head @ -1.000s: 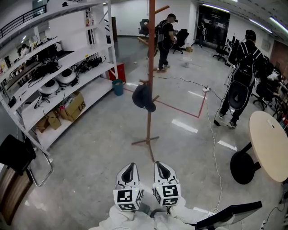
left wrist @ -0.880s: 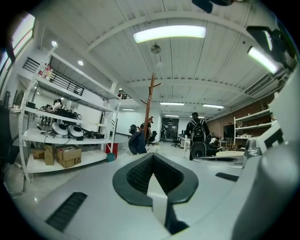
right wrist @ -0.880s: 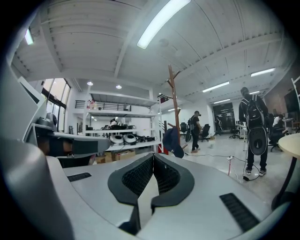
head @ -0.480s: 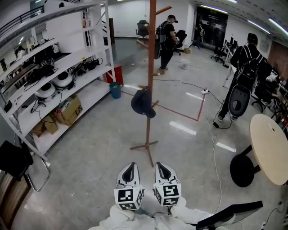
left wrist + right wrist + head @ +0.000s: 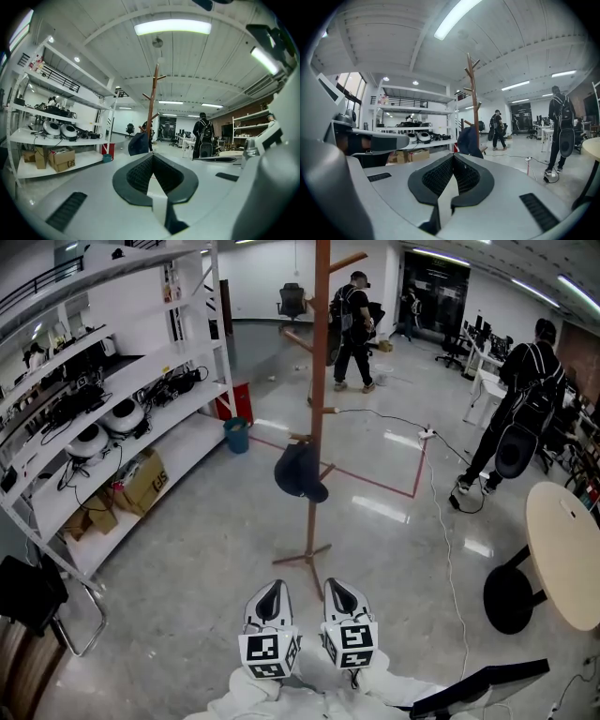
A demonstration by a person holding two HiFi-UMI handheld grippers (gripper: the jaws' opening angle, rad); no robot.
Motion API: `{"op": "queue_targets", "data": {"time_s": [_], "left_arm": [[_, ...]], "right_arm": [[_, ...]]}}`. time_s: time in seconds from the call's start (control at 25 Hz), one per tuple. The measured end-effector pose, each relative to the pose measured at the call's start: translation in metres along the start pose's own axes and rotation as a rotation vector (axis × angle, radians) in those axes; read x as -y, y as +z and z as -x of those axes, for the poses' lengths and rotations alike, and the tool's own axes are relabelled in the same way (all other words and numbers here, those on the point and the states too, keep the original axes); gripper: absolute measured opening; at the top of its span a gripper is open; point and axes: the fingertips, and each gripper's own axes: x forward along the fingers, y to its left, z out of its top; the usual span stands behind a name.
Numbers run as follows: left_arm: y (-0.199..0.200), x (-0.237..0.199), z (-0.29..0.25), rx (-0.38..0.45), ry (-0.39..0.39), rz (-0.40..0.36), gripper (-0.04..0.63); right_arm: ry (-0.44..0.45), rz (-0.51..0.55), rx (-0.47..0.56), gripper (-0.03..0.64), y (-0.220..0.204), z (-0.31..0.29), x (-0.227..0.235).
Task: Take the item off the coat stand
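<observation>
Floor [image 5: 187, 549]: pale grey, glossy, striplight reflections. Coat stand [image 5: 318, 381] stands on it mid-frame, wooden pole w/ pegs, cross feet. Dark cap [image 5: 300, 472] hangs on a low peg, left of pole. Red tape line [image 5: 375, 482] on floor behind stand. White cable [image 5: 441, 521] trails along floor at rt to a power strip [image 5: 429, 431]. Left: white shelf rack [image 5: 178, 442], cardboard boxes [image 5: 141, 482] on bottom shelf; blue bin [image 5: 236, 435] and red box [image 5: 236, 399] on floor at its far end. Rt: round surface [image 5: 567, 549] on black pedestal.

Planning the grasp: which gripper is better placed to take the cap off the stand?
Left, marginally: the cap hangs left of the pole, on the side of the left gripper. Both are shut.
</observation>
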Motion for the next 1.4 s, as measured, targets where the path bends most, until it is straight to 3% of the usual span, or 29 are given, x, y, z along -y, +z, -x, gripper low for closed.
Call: {"op": "queue_targets", "data": {"time_s": [0.72,1.12,1.4], "left_arm": [[0.009,-0.067,-0.103,-0.031,-0.053,0.016,0.0],[0.008,-0.075,-0.128,-0.047,-0.069,0.025,0.0],[0.002,-0.077,-0.149,-0.065,-0.07,0.026,0.0]], "right_arm": [[-0.09,0.004,-0.029,0.008,0.014,-0.11,0.016],[-0.154,0.01,-0.044,0.008,0.016,-0.133,0.03],[-0.151,0.012,-0.057,0.007,0.014,-0.153,0.039]]}}
